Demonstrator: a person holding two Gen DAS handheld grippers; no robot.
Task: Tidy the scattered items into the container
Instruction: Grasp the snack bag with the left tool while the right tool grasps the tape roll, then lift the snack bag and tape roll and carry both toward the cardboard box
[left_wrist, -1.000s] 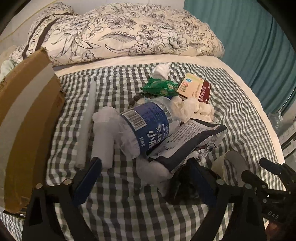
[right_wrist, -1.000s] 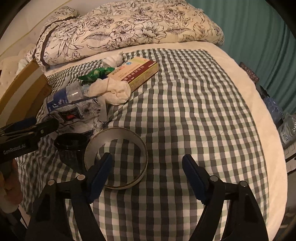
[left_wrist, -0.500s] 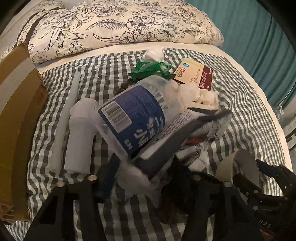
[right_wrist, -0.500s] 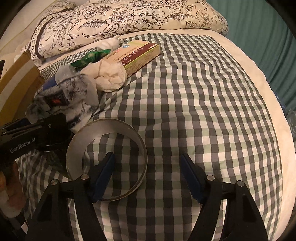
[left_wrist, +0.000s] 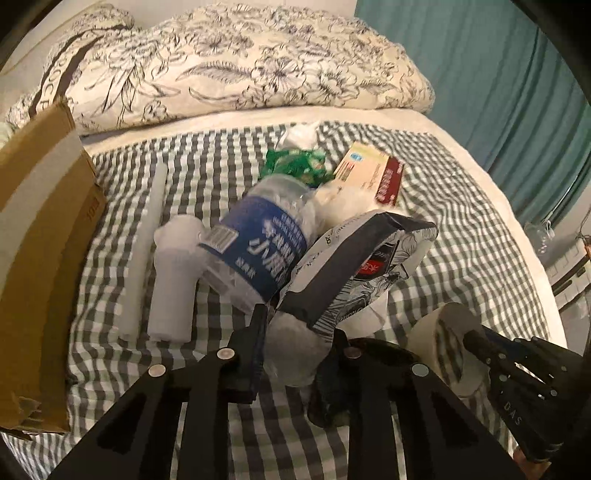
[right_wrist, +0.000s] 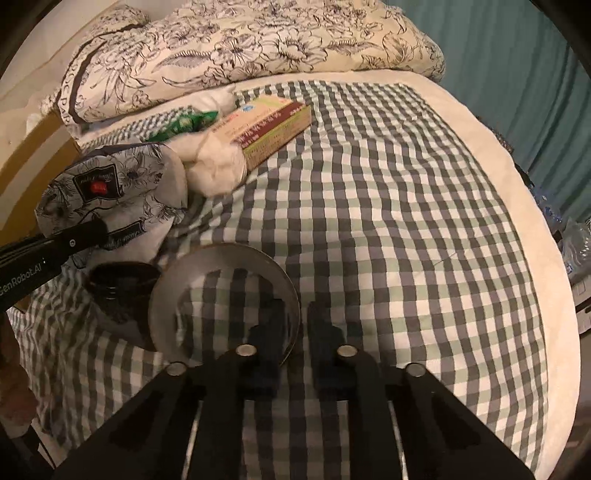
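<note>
1. My left gripper (left_wrist: 295, 343) is closing on the bottle (left_wrist: 266, 243) and the floral pouch (left_wrist: 354, 273); the bottle's base is hiding behind the pouch.
2. My right gripper (right_wrist: 297, 325) is pinching the tape ring's (right_wrist: 221, 266) wall.
3. Everything is lying on a checked bedspread (right_wrist: 388, 221), the cardboard box (left_wrist: 40, 229) at nine o'clock.
4. The bottle's long axis is running from one o'clock to seven o'clock.

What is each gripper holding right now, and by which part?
The left gripper is closing on the floral packet at its near lower end. The right gripper is shut on the tape roll, pinching its near wall.
</note>
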